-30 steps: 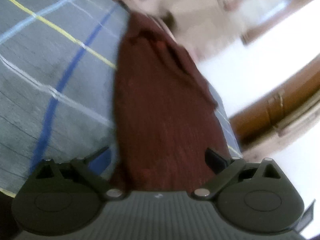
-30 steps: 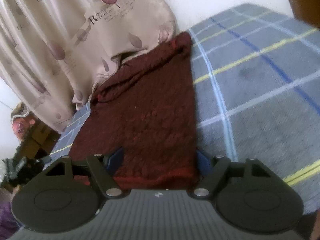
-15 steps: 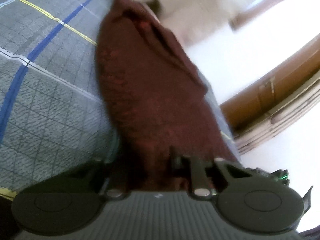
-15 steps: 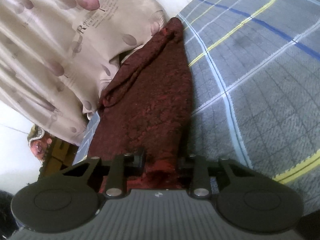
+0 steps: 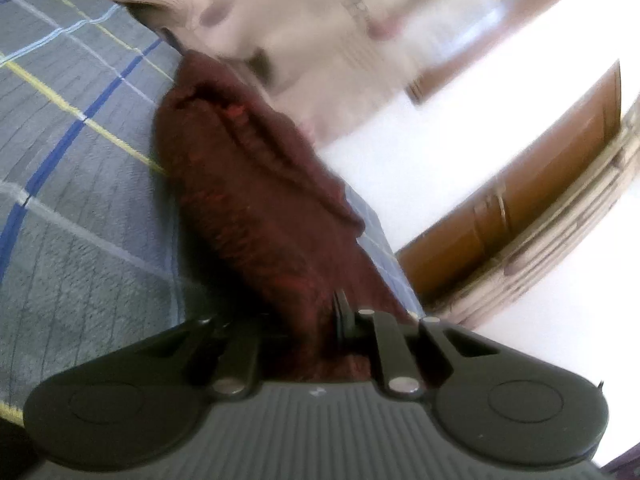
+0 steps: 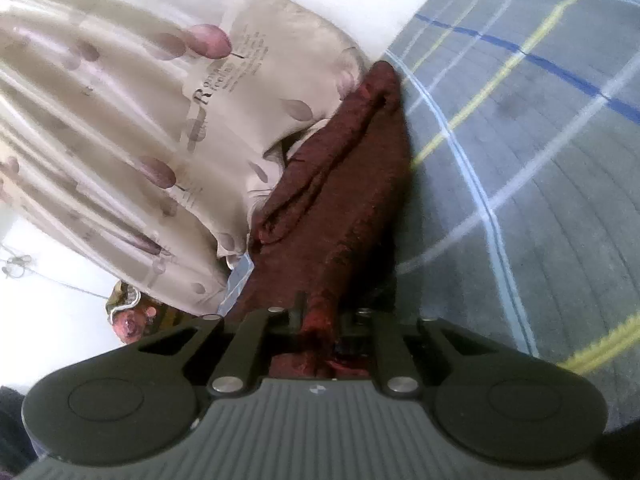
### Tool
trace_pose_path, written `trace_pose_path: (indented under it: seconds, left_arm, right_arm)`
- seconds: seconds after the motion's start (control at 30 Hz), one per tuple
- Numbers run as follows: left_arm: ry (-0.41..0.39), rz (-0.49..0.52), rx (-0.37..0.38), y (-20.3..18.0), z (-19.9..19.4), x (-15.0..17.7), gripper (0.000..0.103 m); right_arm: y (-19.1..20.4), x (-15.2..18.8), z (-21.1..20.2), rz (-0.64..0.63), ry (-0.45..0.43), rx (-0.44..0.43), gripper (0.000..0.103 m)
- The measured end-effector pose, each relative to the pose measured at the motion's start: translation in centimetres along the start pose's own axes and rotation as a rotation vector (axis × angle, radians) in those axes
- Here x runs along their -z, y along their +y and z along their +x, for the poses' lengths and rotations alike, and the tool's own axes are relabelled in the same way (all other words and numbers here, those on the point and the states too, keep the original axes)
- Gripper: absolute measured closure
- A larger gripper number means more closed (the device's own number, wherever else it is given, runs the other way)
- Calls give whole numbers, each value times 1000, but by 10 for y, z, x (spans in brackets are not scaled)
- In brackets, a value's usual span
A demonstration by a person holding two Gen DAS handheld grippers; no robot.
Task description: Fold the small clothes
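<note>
A dark maroon knitted garment (image 5: 256, 204) lies lengthwise on a grey plaid bed cover (image 5: 72, 184). My left gripper (image 5: 304, 320) is shut on the garment's near edge, and the cloth bunches up between the jaws. In the right wrist view the same garment (image 6: 352, 184) stretches away from me, and my right gripper (image 6: 320, 320) is shut on its near hem, where a red edge shows. The near end of the garment is lifted off the bed cover (image 6: 540, 200). The far end rests by the curtain.
A beige curtain (image 6: 140, 120) with leaf print hangs at the bed's far edge. A wooden door or cabinet (image 5: 520, 208) stands beside the bed. Floral clutter (image 6: 128, 316) sits low by the bed's side. The bed cover spreads wide beside the garment.
Both grippers went from open around the garment's near edge to shut on it. They have since lifted and tilted, pulling the cloth up into a narrower bunched strip.
</note>
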State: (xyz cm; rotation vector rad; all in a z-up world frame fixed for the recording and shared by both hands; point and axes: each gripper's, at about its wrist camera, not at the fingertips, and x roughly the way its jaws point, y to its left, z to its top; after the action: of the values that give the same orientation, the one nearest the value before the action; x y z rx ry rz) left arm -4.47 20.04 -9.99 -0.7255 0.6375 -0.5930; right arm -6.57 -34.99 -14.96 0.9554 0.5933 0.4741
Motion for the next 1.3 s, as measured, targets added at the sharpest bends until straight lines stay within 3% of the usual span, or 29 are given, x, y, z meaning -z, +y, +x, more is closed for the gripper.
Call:
trace_pose_path:
  seconds: [0.33,0.47,0.5,0.57,0.6,0.67,0.7,0.73,0.83,0.87,0.9,0.93,0.97,1.0,1.3]
  left_arm:
    - [-41,-4,39,0,-16,5,88]
    - [9,0,22,5,-11,6,88]
    - [22,7,8,6,-9,6,88]
    - [34,13,-33,7,-7,5,86]
    - [44,3,-33,10,-6,4,83]
    - [53,-3,-52,12,-3,3,65]
    - [62,-2,-67,13,-1,3,37]
    - [69,-10,-77,14,2,3,17]
    - [69,-14,-57,16,10,4,16]
    - [67,4,-66,14,13,4,16]
    - [66,19,-71,13,16,4,17]
    - [70,30,-55,13,19,5,31]
    - [81,35,-43,11,22,5,53]
    - [97,37,-56,11,25,5,93]
    - [-5,19,-7,-2,-14,-2,93]
  right_arm:
    - [12,10,-17,-35,-33,-29,89]
    - [7,12,-15,-33,-13,3,89]
    - [5,12,-13,-39,-3,41,88]
    - [-2,10,-13,-12,-1,38,84]
    - [-4,9,-12,-12,-5,44,77]
    - [-6,7,-12,-5,-15,59,30]
    - [-9,6,-11,10,-20,43,24]
    - [-10,5,-10,21,-26,35,24]
    - [-16,1,-1,47,-20,36,25]
    - [-18,-1,3,66,-6,39,33]
    - [-18,-1,8,70,9,47,44]
    - [-17,0,12,53,28,63,71]
    - [-14,2,18,27,46,90,86]
    - [-14,4,21,16,52,111,87]
    - [9,18,-5,-41,1,29,90]
